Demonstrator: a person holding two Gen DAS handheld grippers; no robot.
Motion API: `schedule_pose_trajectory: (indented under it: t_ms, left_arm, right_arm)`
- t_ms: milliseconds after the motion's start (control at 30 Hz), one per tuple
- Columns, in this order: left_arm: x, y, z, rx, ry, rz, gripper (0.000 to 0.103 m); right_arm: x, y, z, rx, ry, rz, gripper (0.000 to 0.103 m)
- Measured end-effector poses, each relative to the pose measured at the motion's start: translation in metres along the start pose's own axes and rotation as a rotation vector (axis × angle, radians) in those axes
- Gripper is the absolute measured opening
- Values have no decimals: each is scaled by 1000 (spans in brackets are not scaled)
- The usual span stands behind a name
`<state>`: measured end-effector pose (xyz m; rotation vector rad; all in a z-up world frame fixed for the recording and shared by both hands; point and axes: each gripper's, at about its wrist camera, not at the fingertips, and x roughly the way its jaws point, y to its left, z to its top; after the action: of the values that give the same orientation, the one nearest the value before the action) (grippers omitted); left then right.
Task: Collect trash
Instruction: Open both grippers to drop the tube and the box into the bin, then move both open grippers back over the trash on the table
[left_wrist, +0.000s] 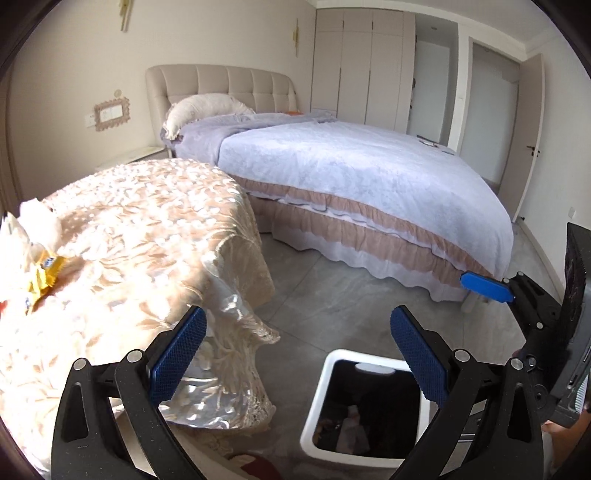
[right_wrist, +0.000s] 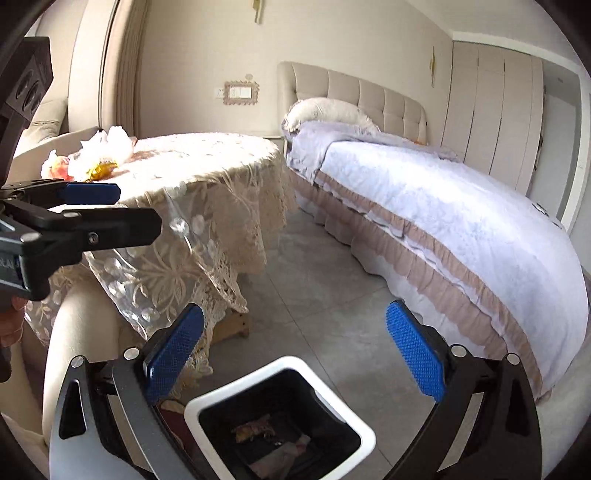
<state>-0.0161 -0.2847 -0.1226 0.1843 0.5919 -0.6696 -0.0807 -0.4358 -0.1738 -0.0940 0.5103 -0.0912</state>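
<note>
Nearest, directly below and between the spread blue pads of the right hand-held gripper (right_wrist: 293, 360): a white-rimmed trash bin (right_wrist: 275, 410) on the floor, with a few crumpled scraps already at the bottom. Same bin seen just under the left hand-held gripper (left_wrist: 299, 356), whose fingers also stand wide apart, holding nothing. Ahead and to the left of both: a round bench (left_wrist: 147, 221) draped in a lace cloth, carrying the remaining trash at its far-left edge — a yellow wrapper (left_wrist: 44, 275) lying beside wads of white tissue (right_wrist: 107, 147). Likely featherweight, soft and crushable, the wrapper probably slick and crinkly; best pinched across a bunched middle rather than a flat edge, taking care not to snag the loose lace beneath. Farther off, ahead and to the right: a bed (right_wrist: 461, 206) under a pale lavender cover, a pillow against the tufted headboard, wardrobe doors behind.
</note>
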Motion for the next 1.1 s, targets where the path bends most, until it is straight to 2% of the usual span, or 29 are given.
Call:
schedule_pose_trajectory:
  t_ms: [167,300,533,767,900,1100]
  left_arm:
    - [-31,36,8,-31,-60,112,98]
    - [-54,69,8,-59,-87,232,98]
    - [-89,139,-3,-183,-125,365,98]
    - [-112,205,-17,-354,-137,403,98]
    - [-119,235,-24,-409,-132,442,98]
    - [-108,281,-23,-508,-84,396,98]
  right_arm:
    - [3,30,32,-31,-76,66,99]
    - [5,58,54,-53,-124,134,99]
    - [12,110,88,-119,-182,215,99]
    - [23,166,116,-198,-201,269,99]
    - [29,189,129,-231,-210,296,99]
    - [44,217,149,-262,-216,322,99]
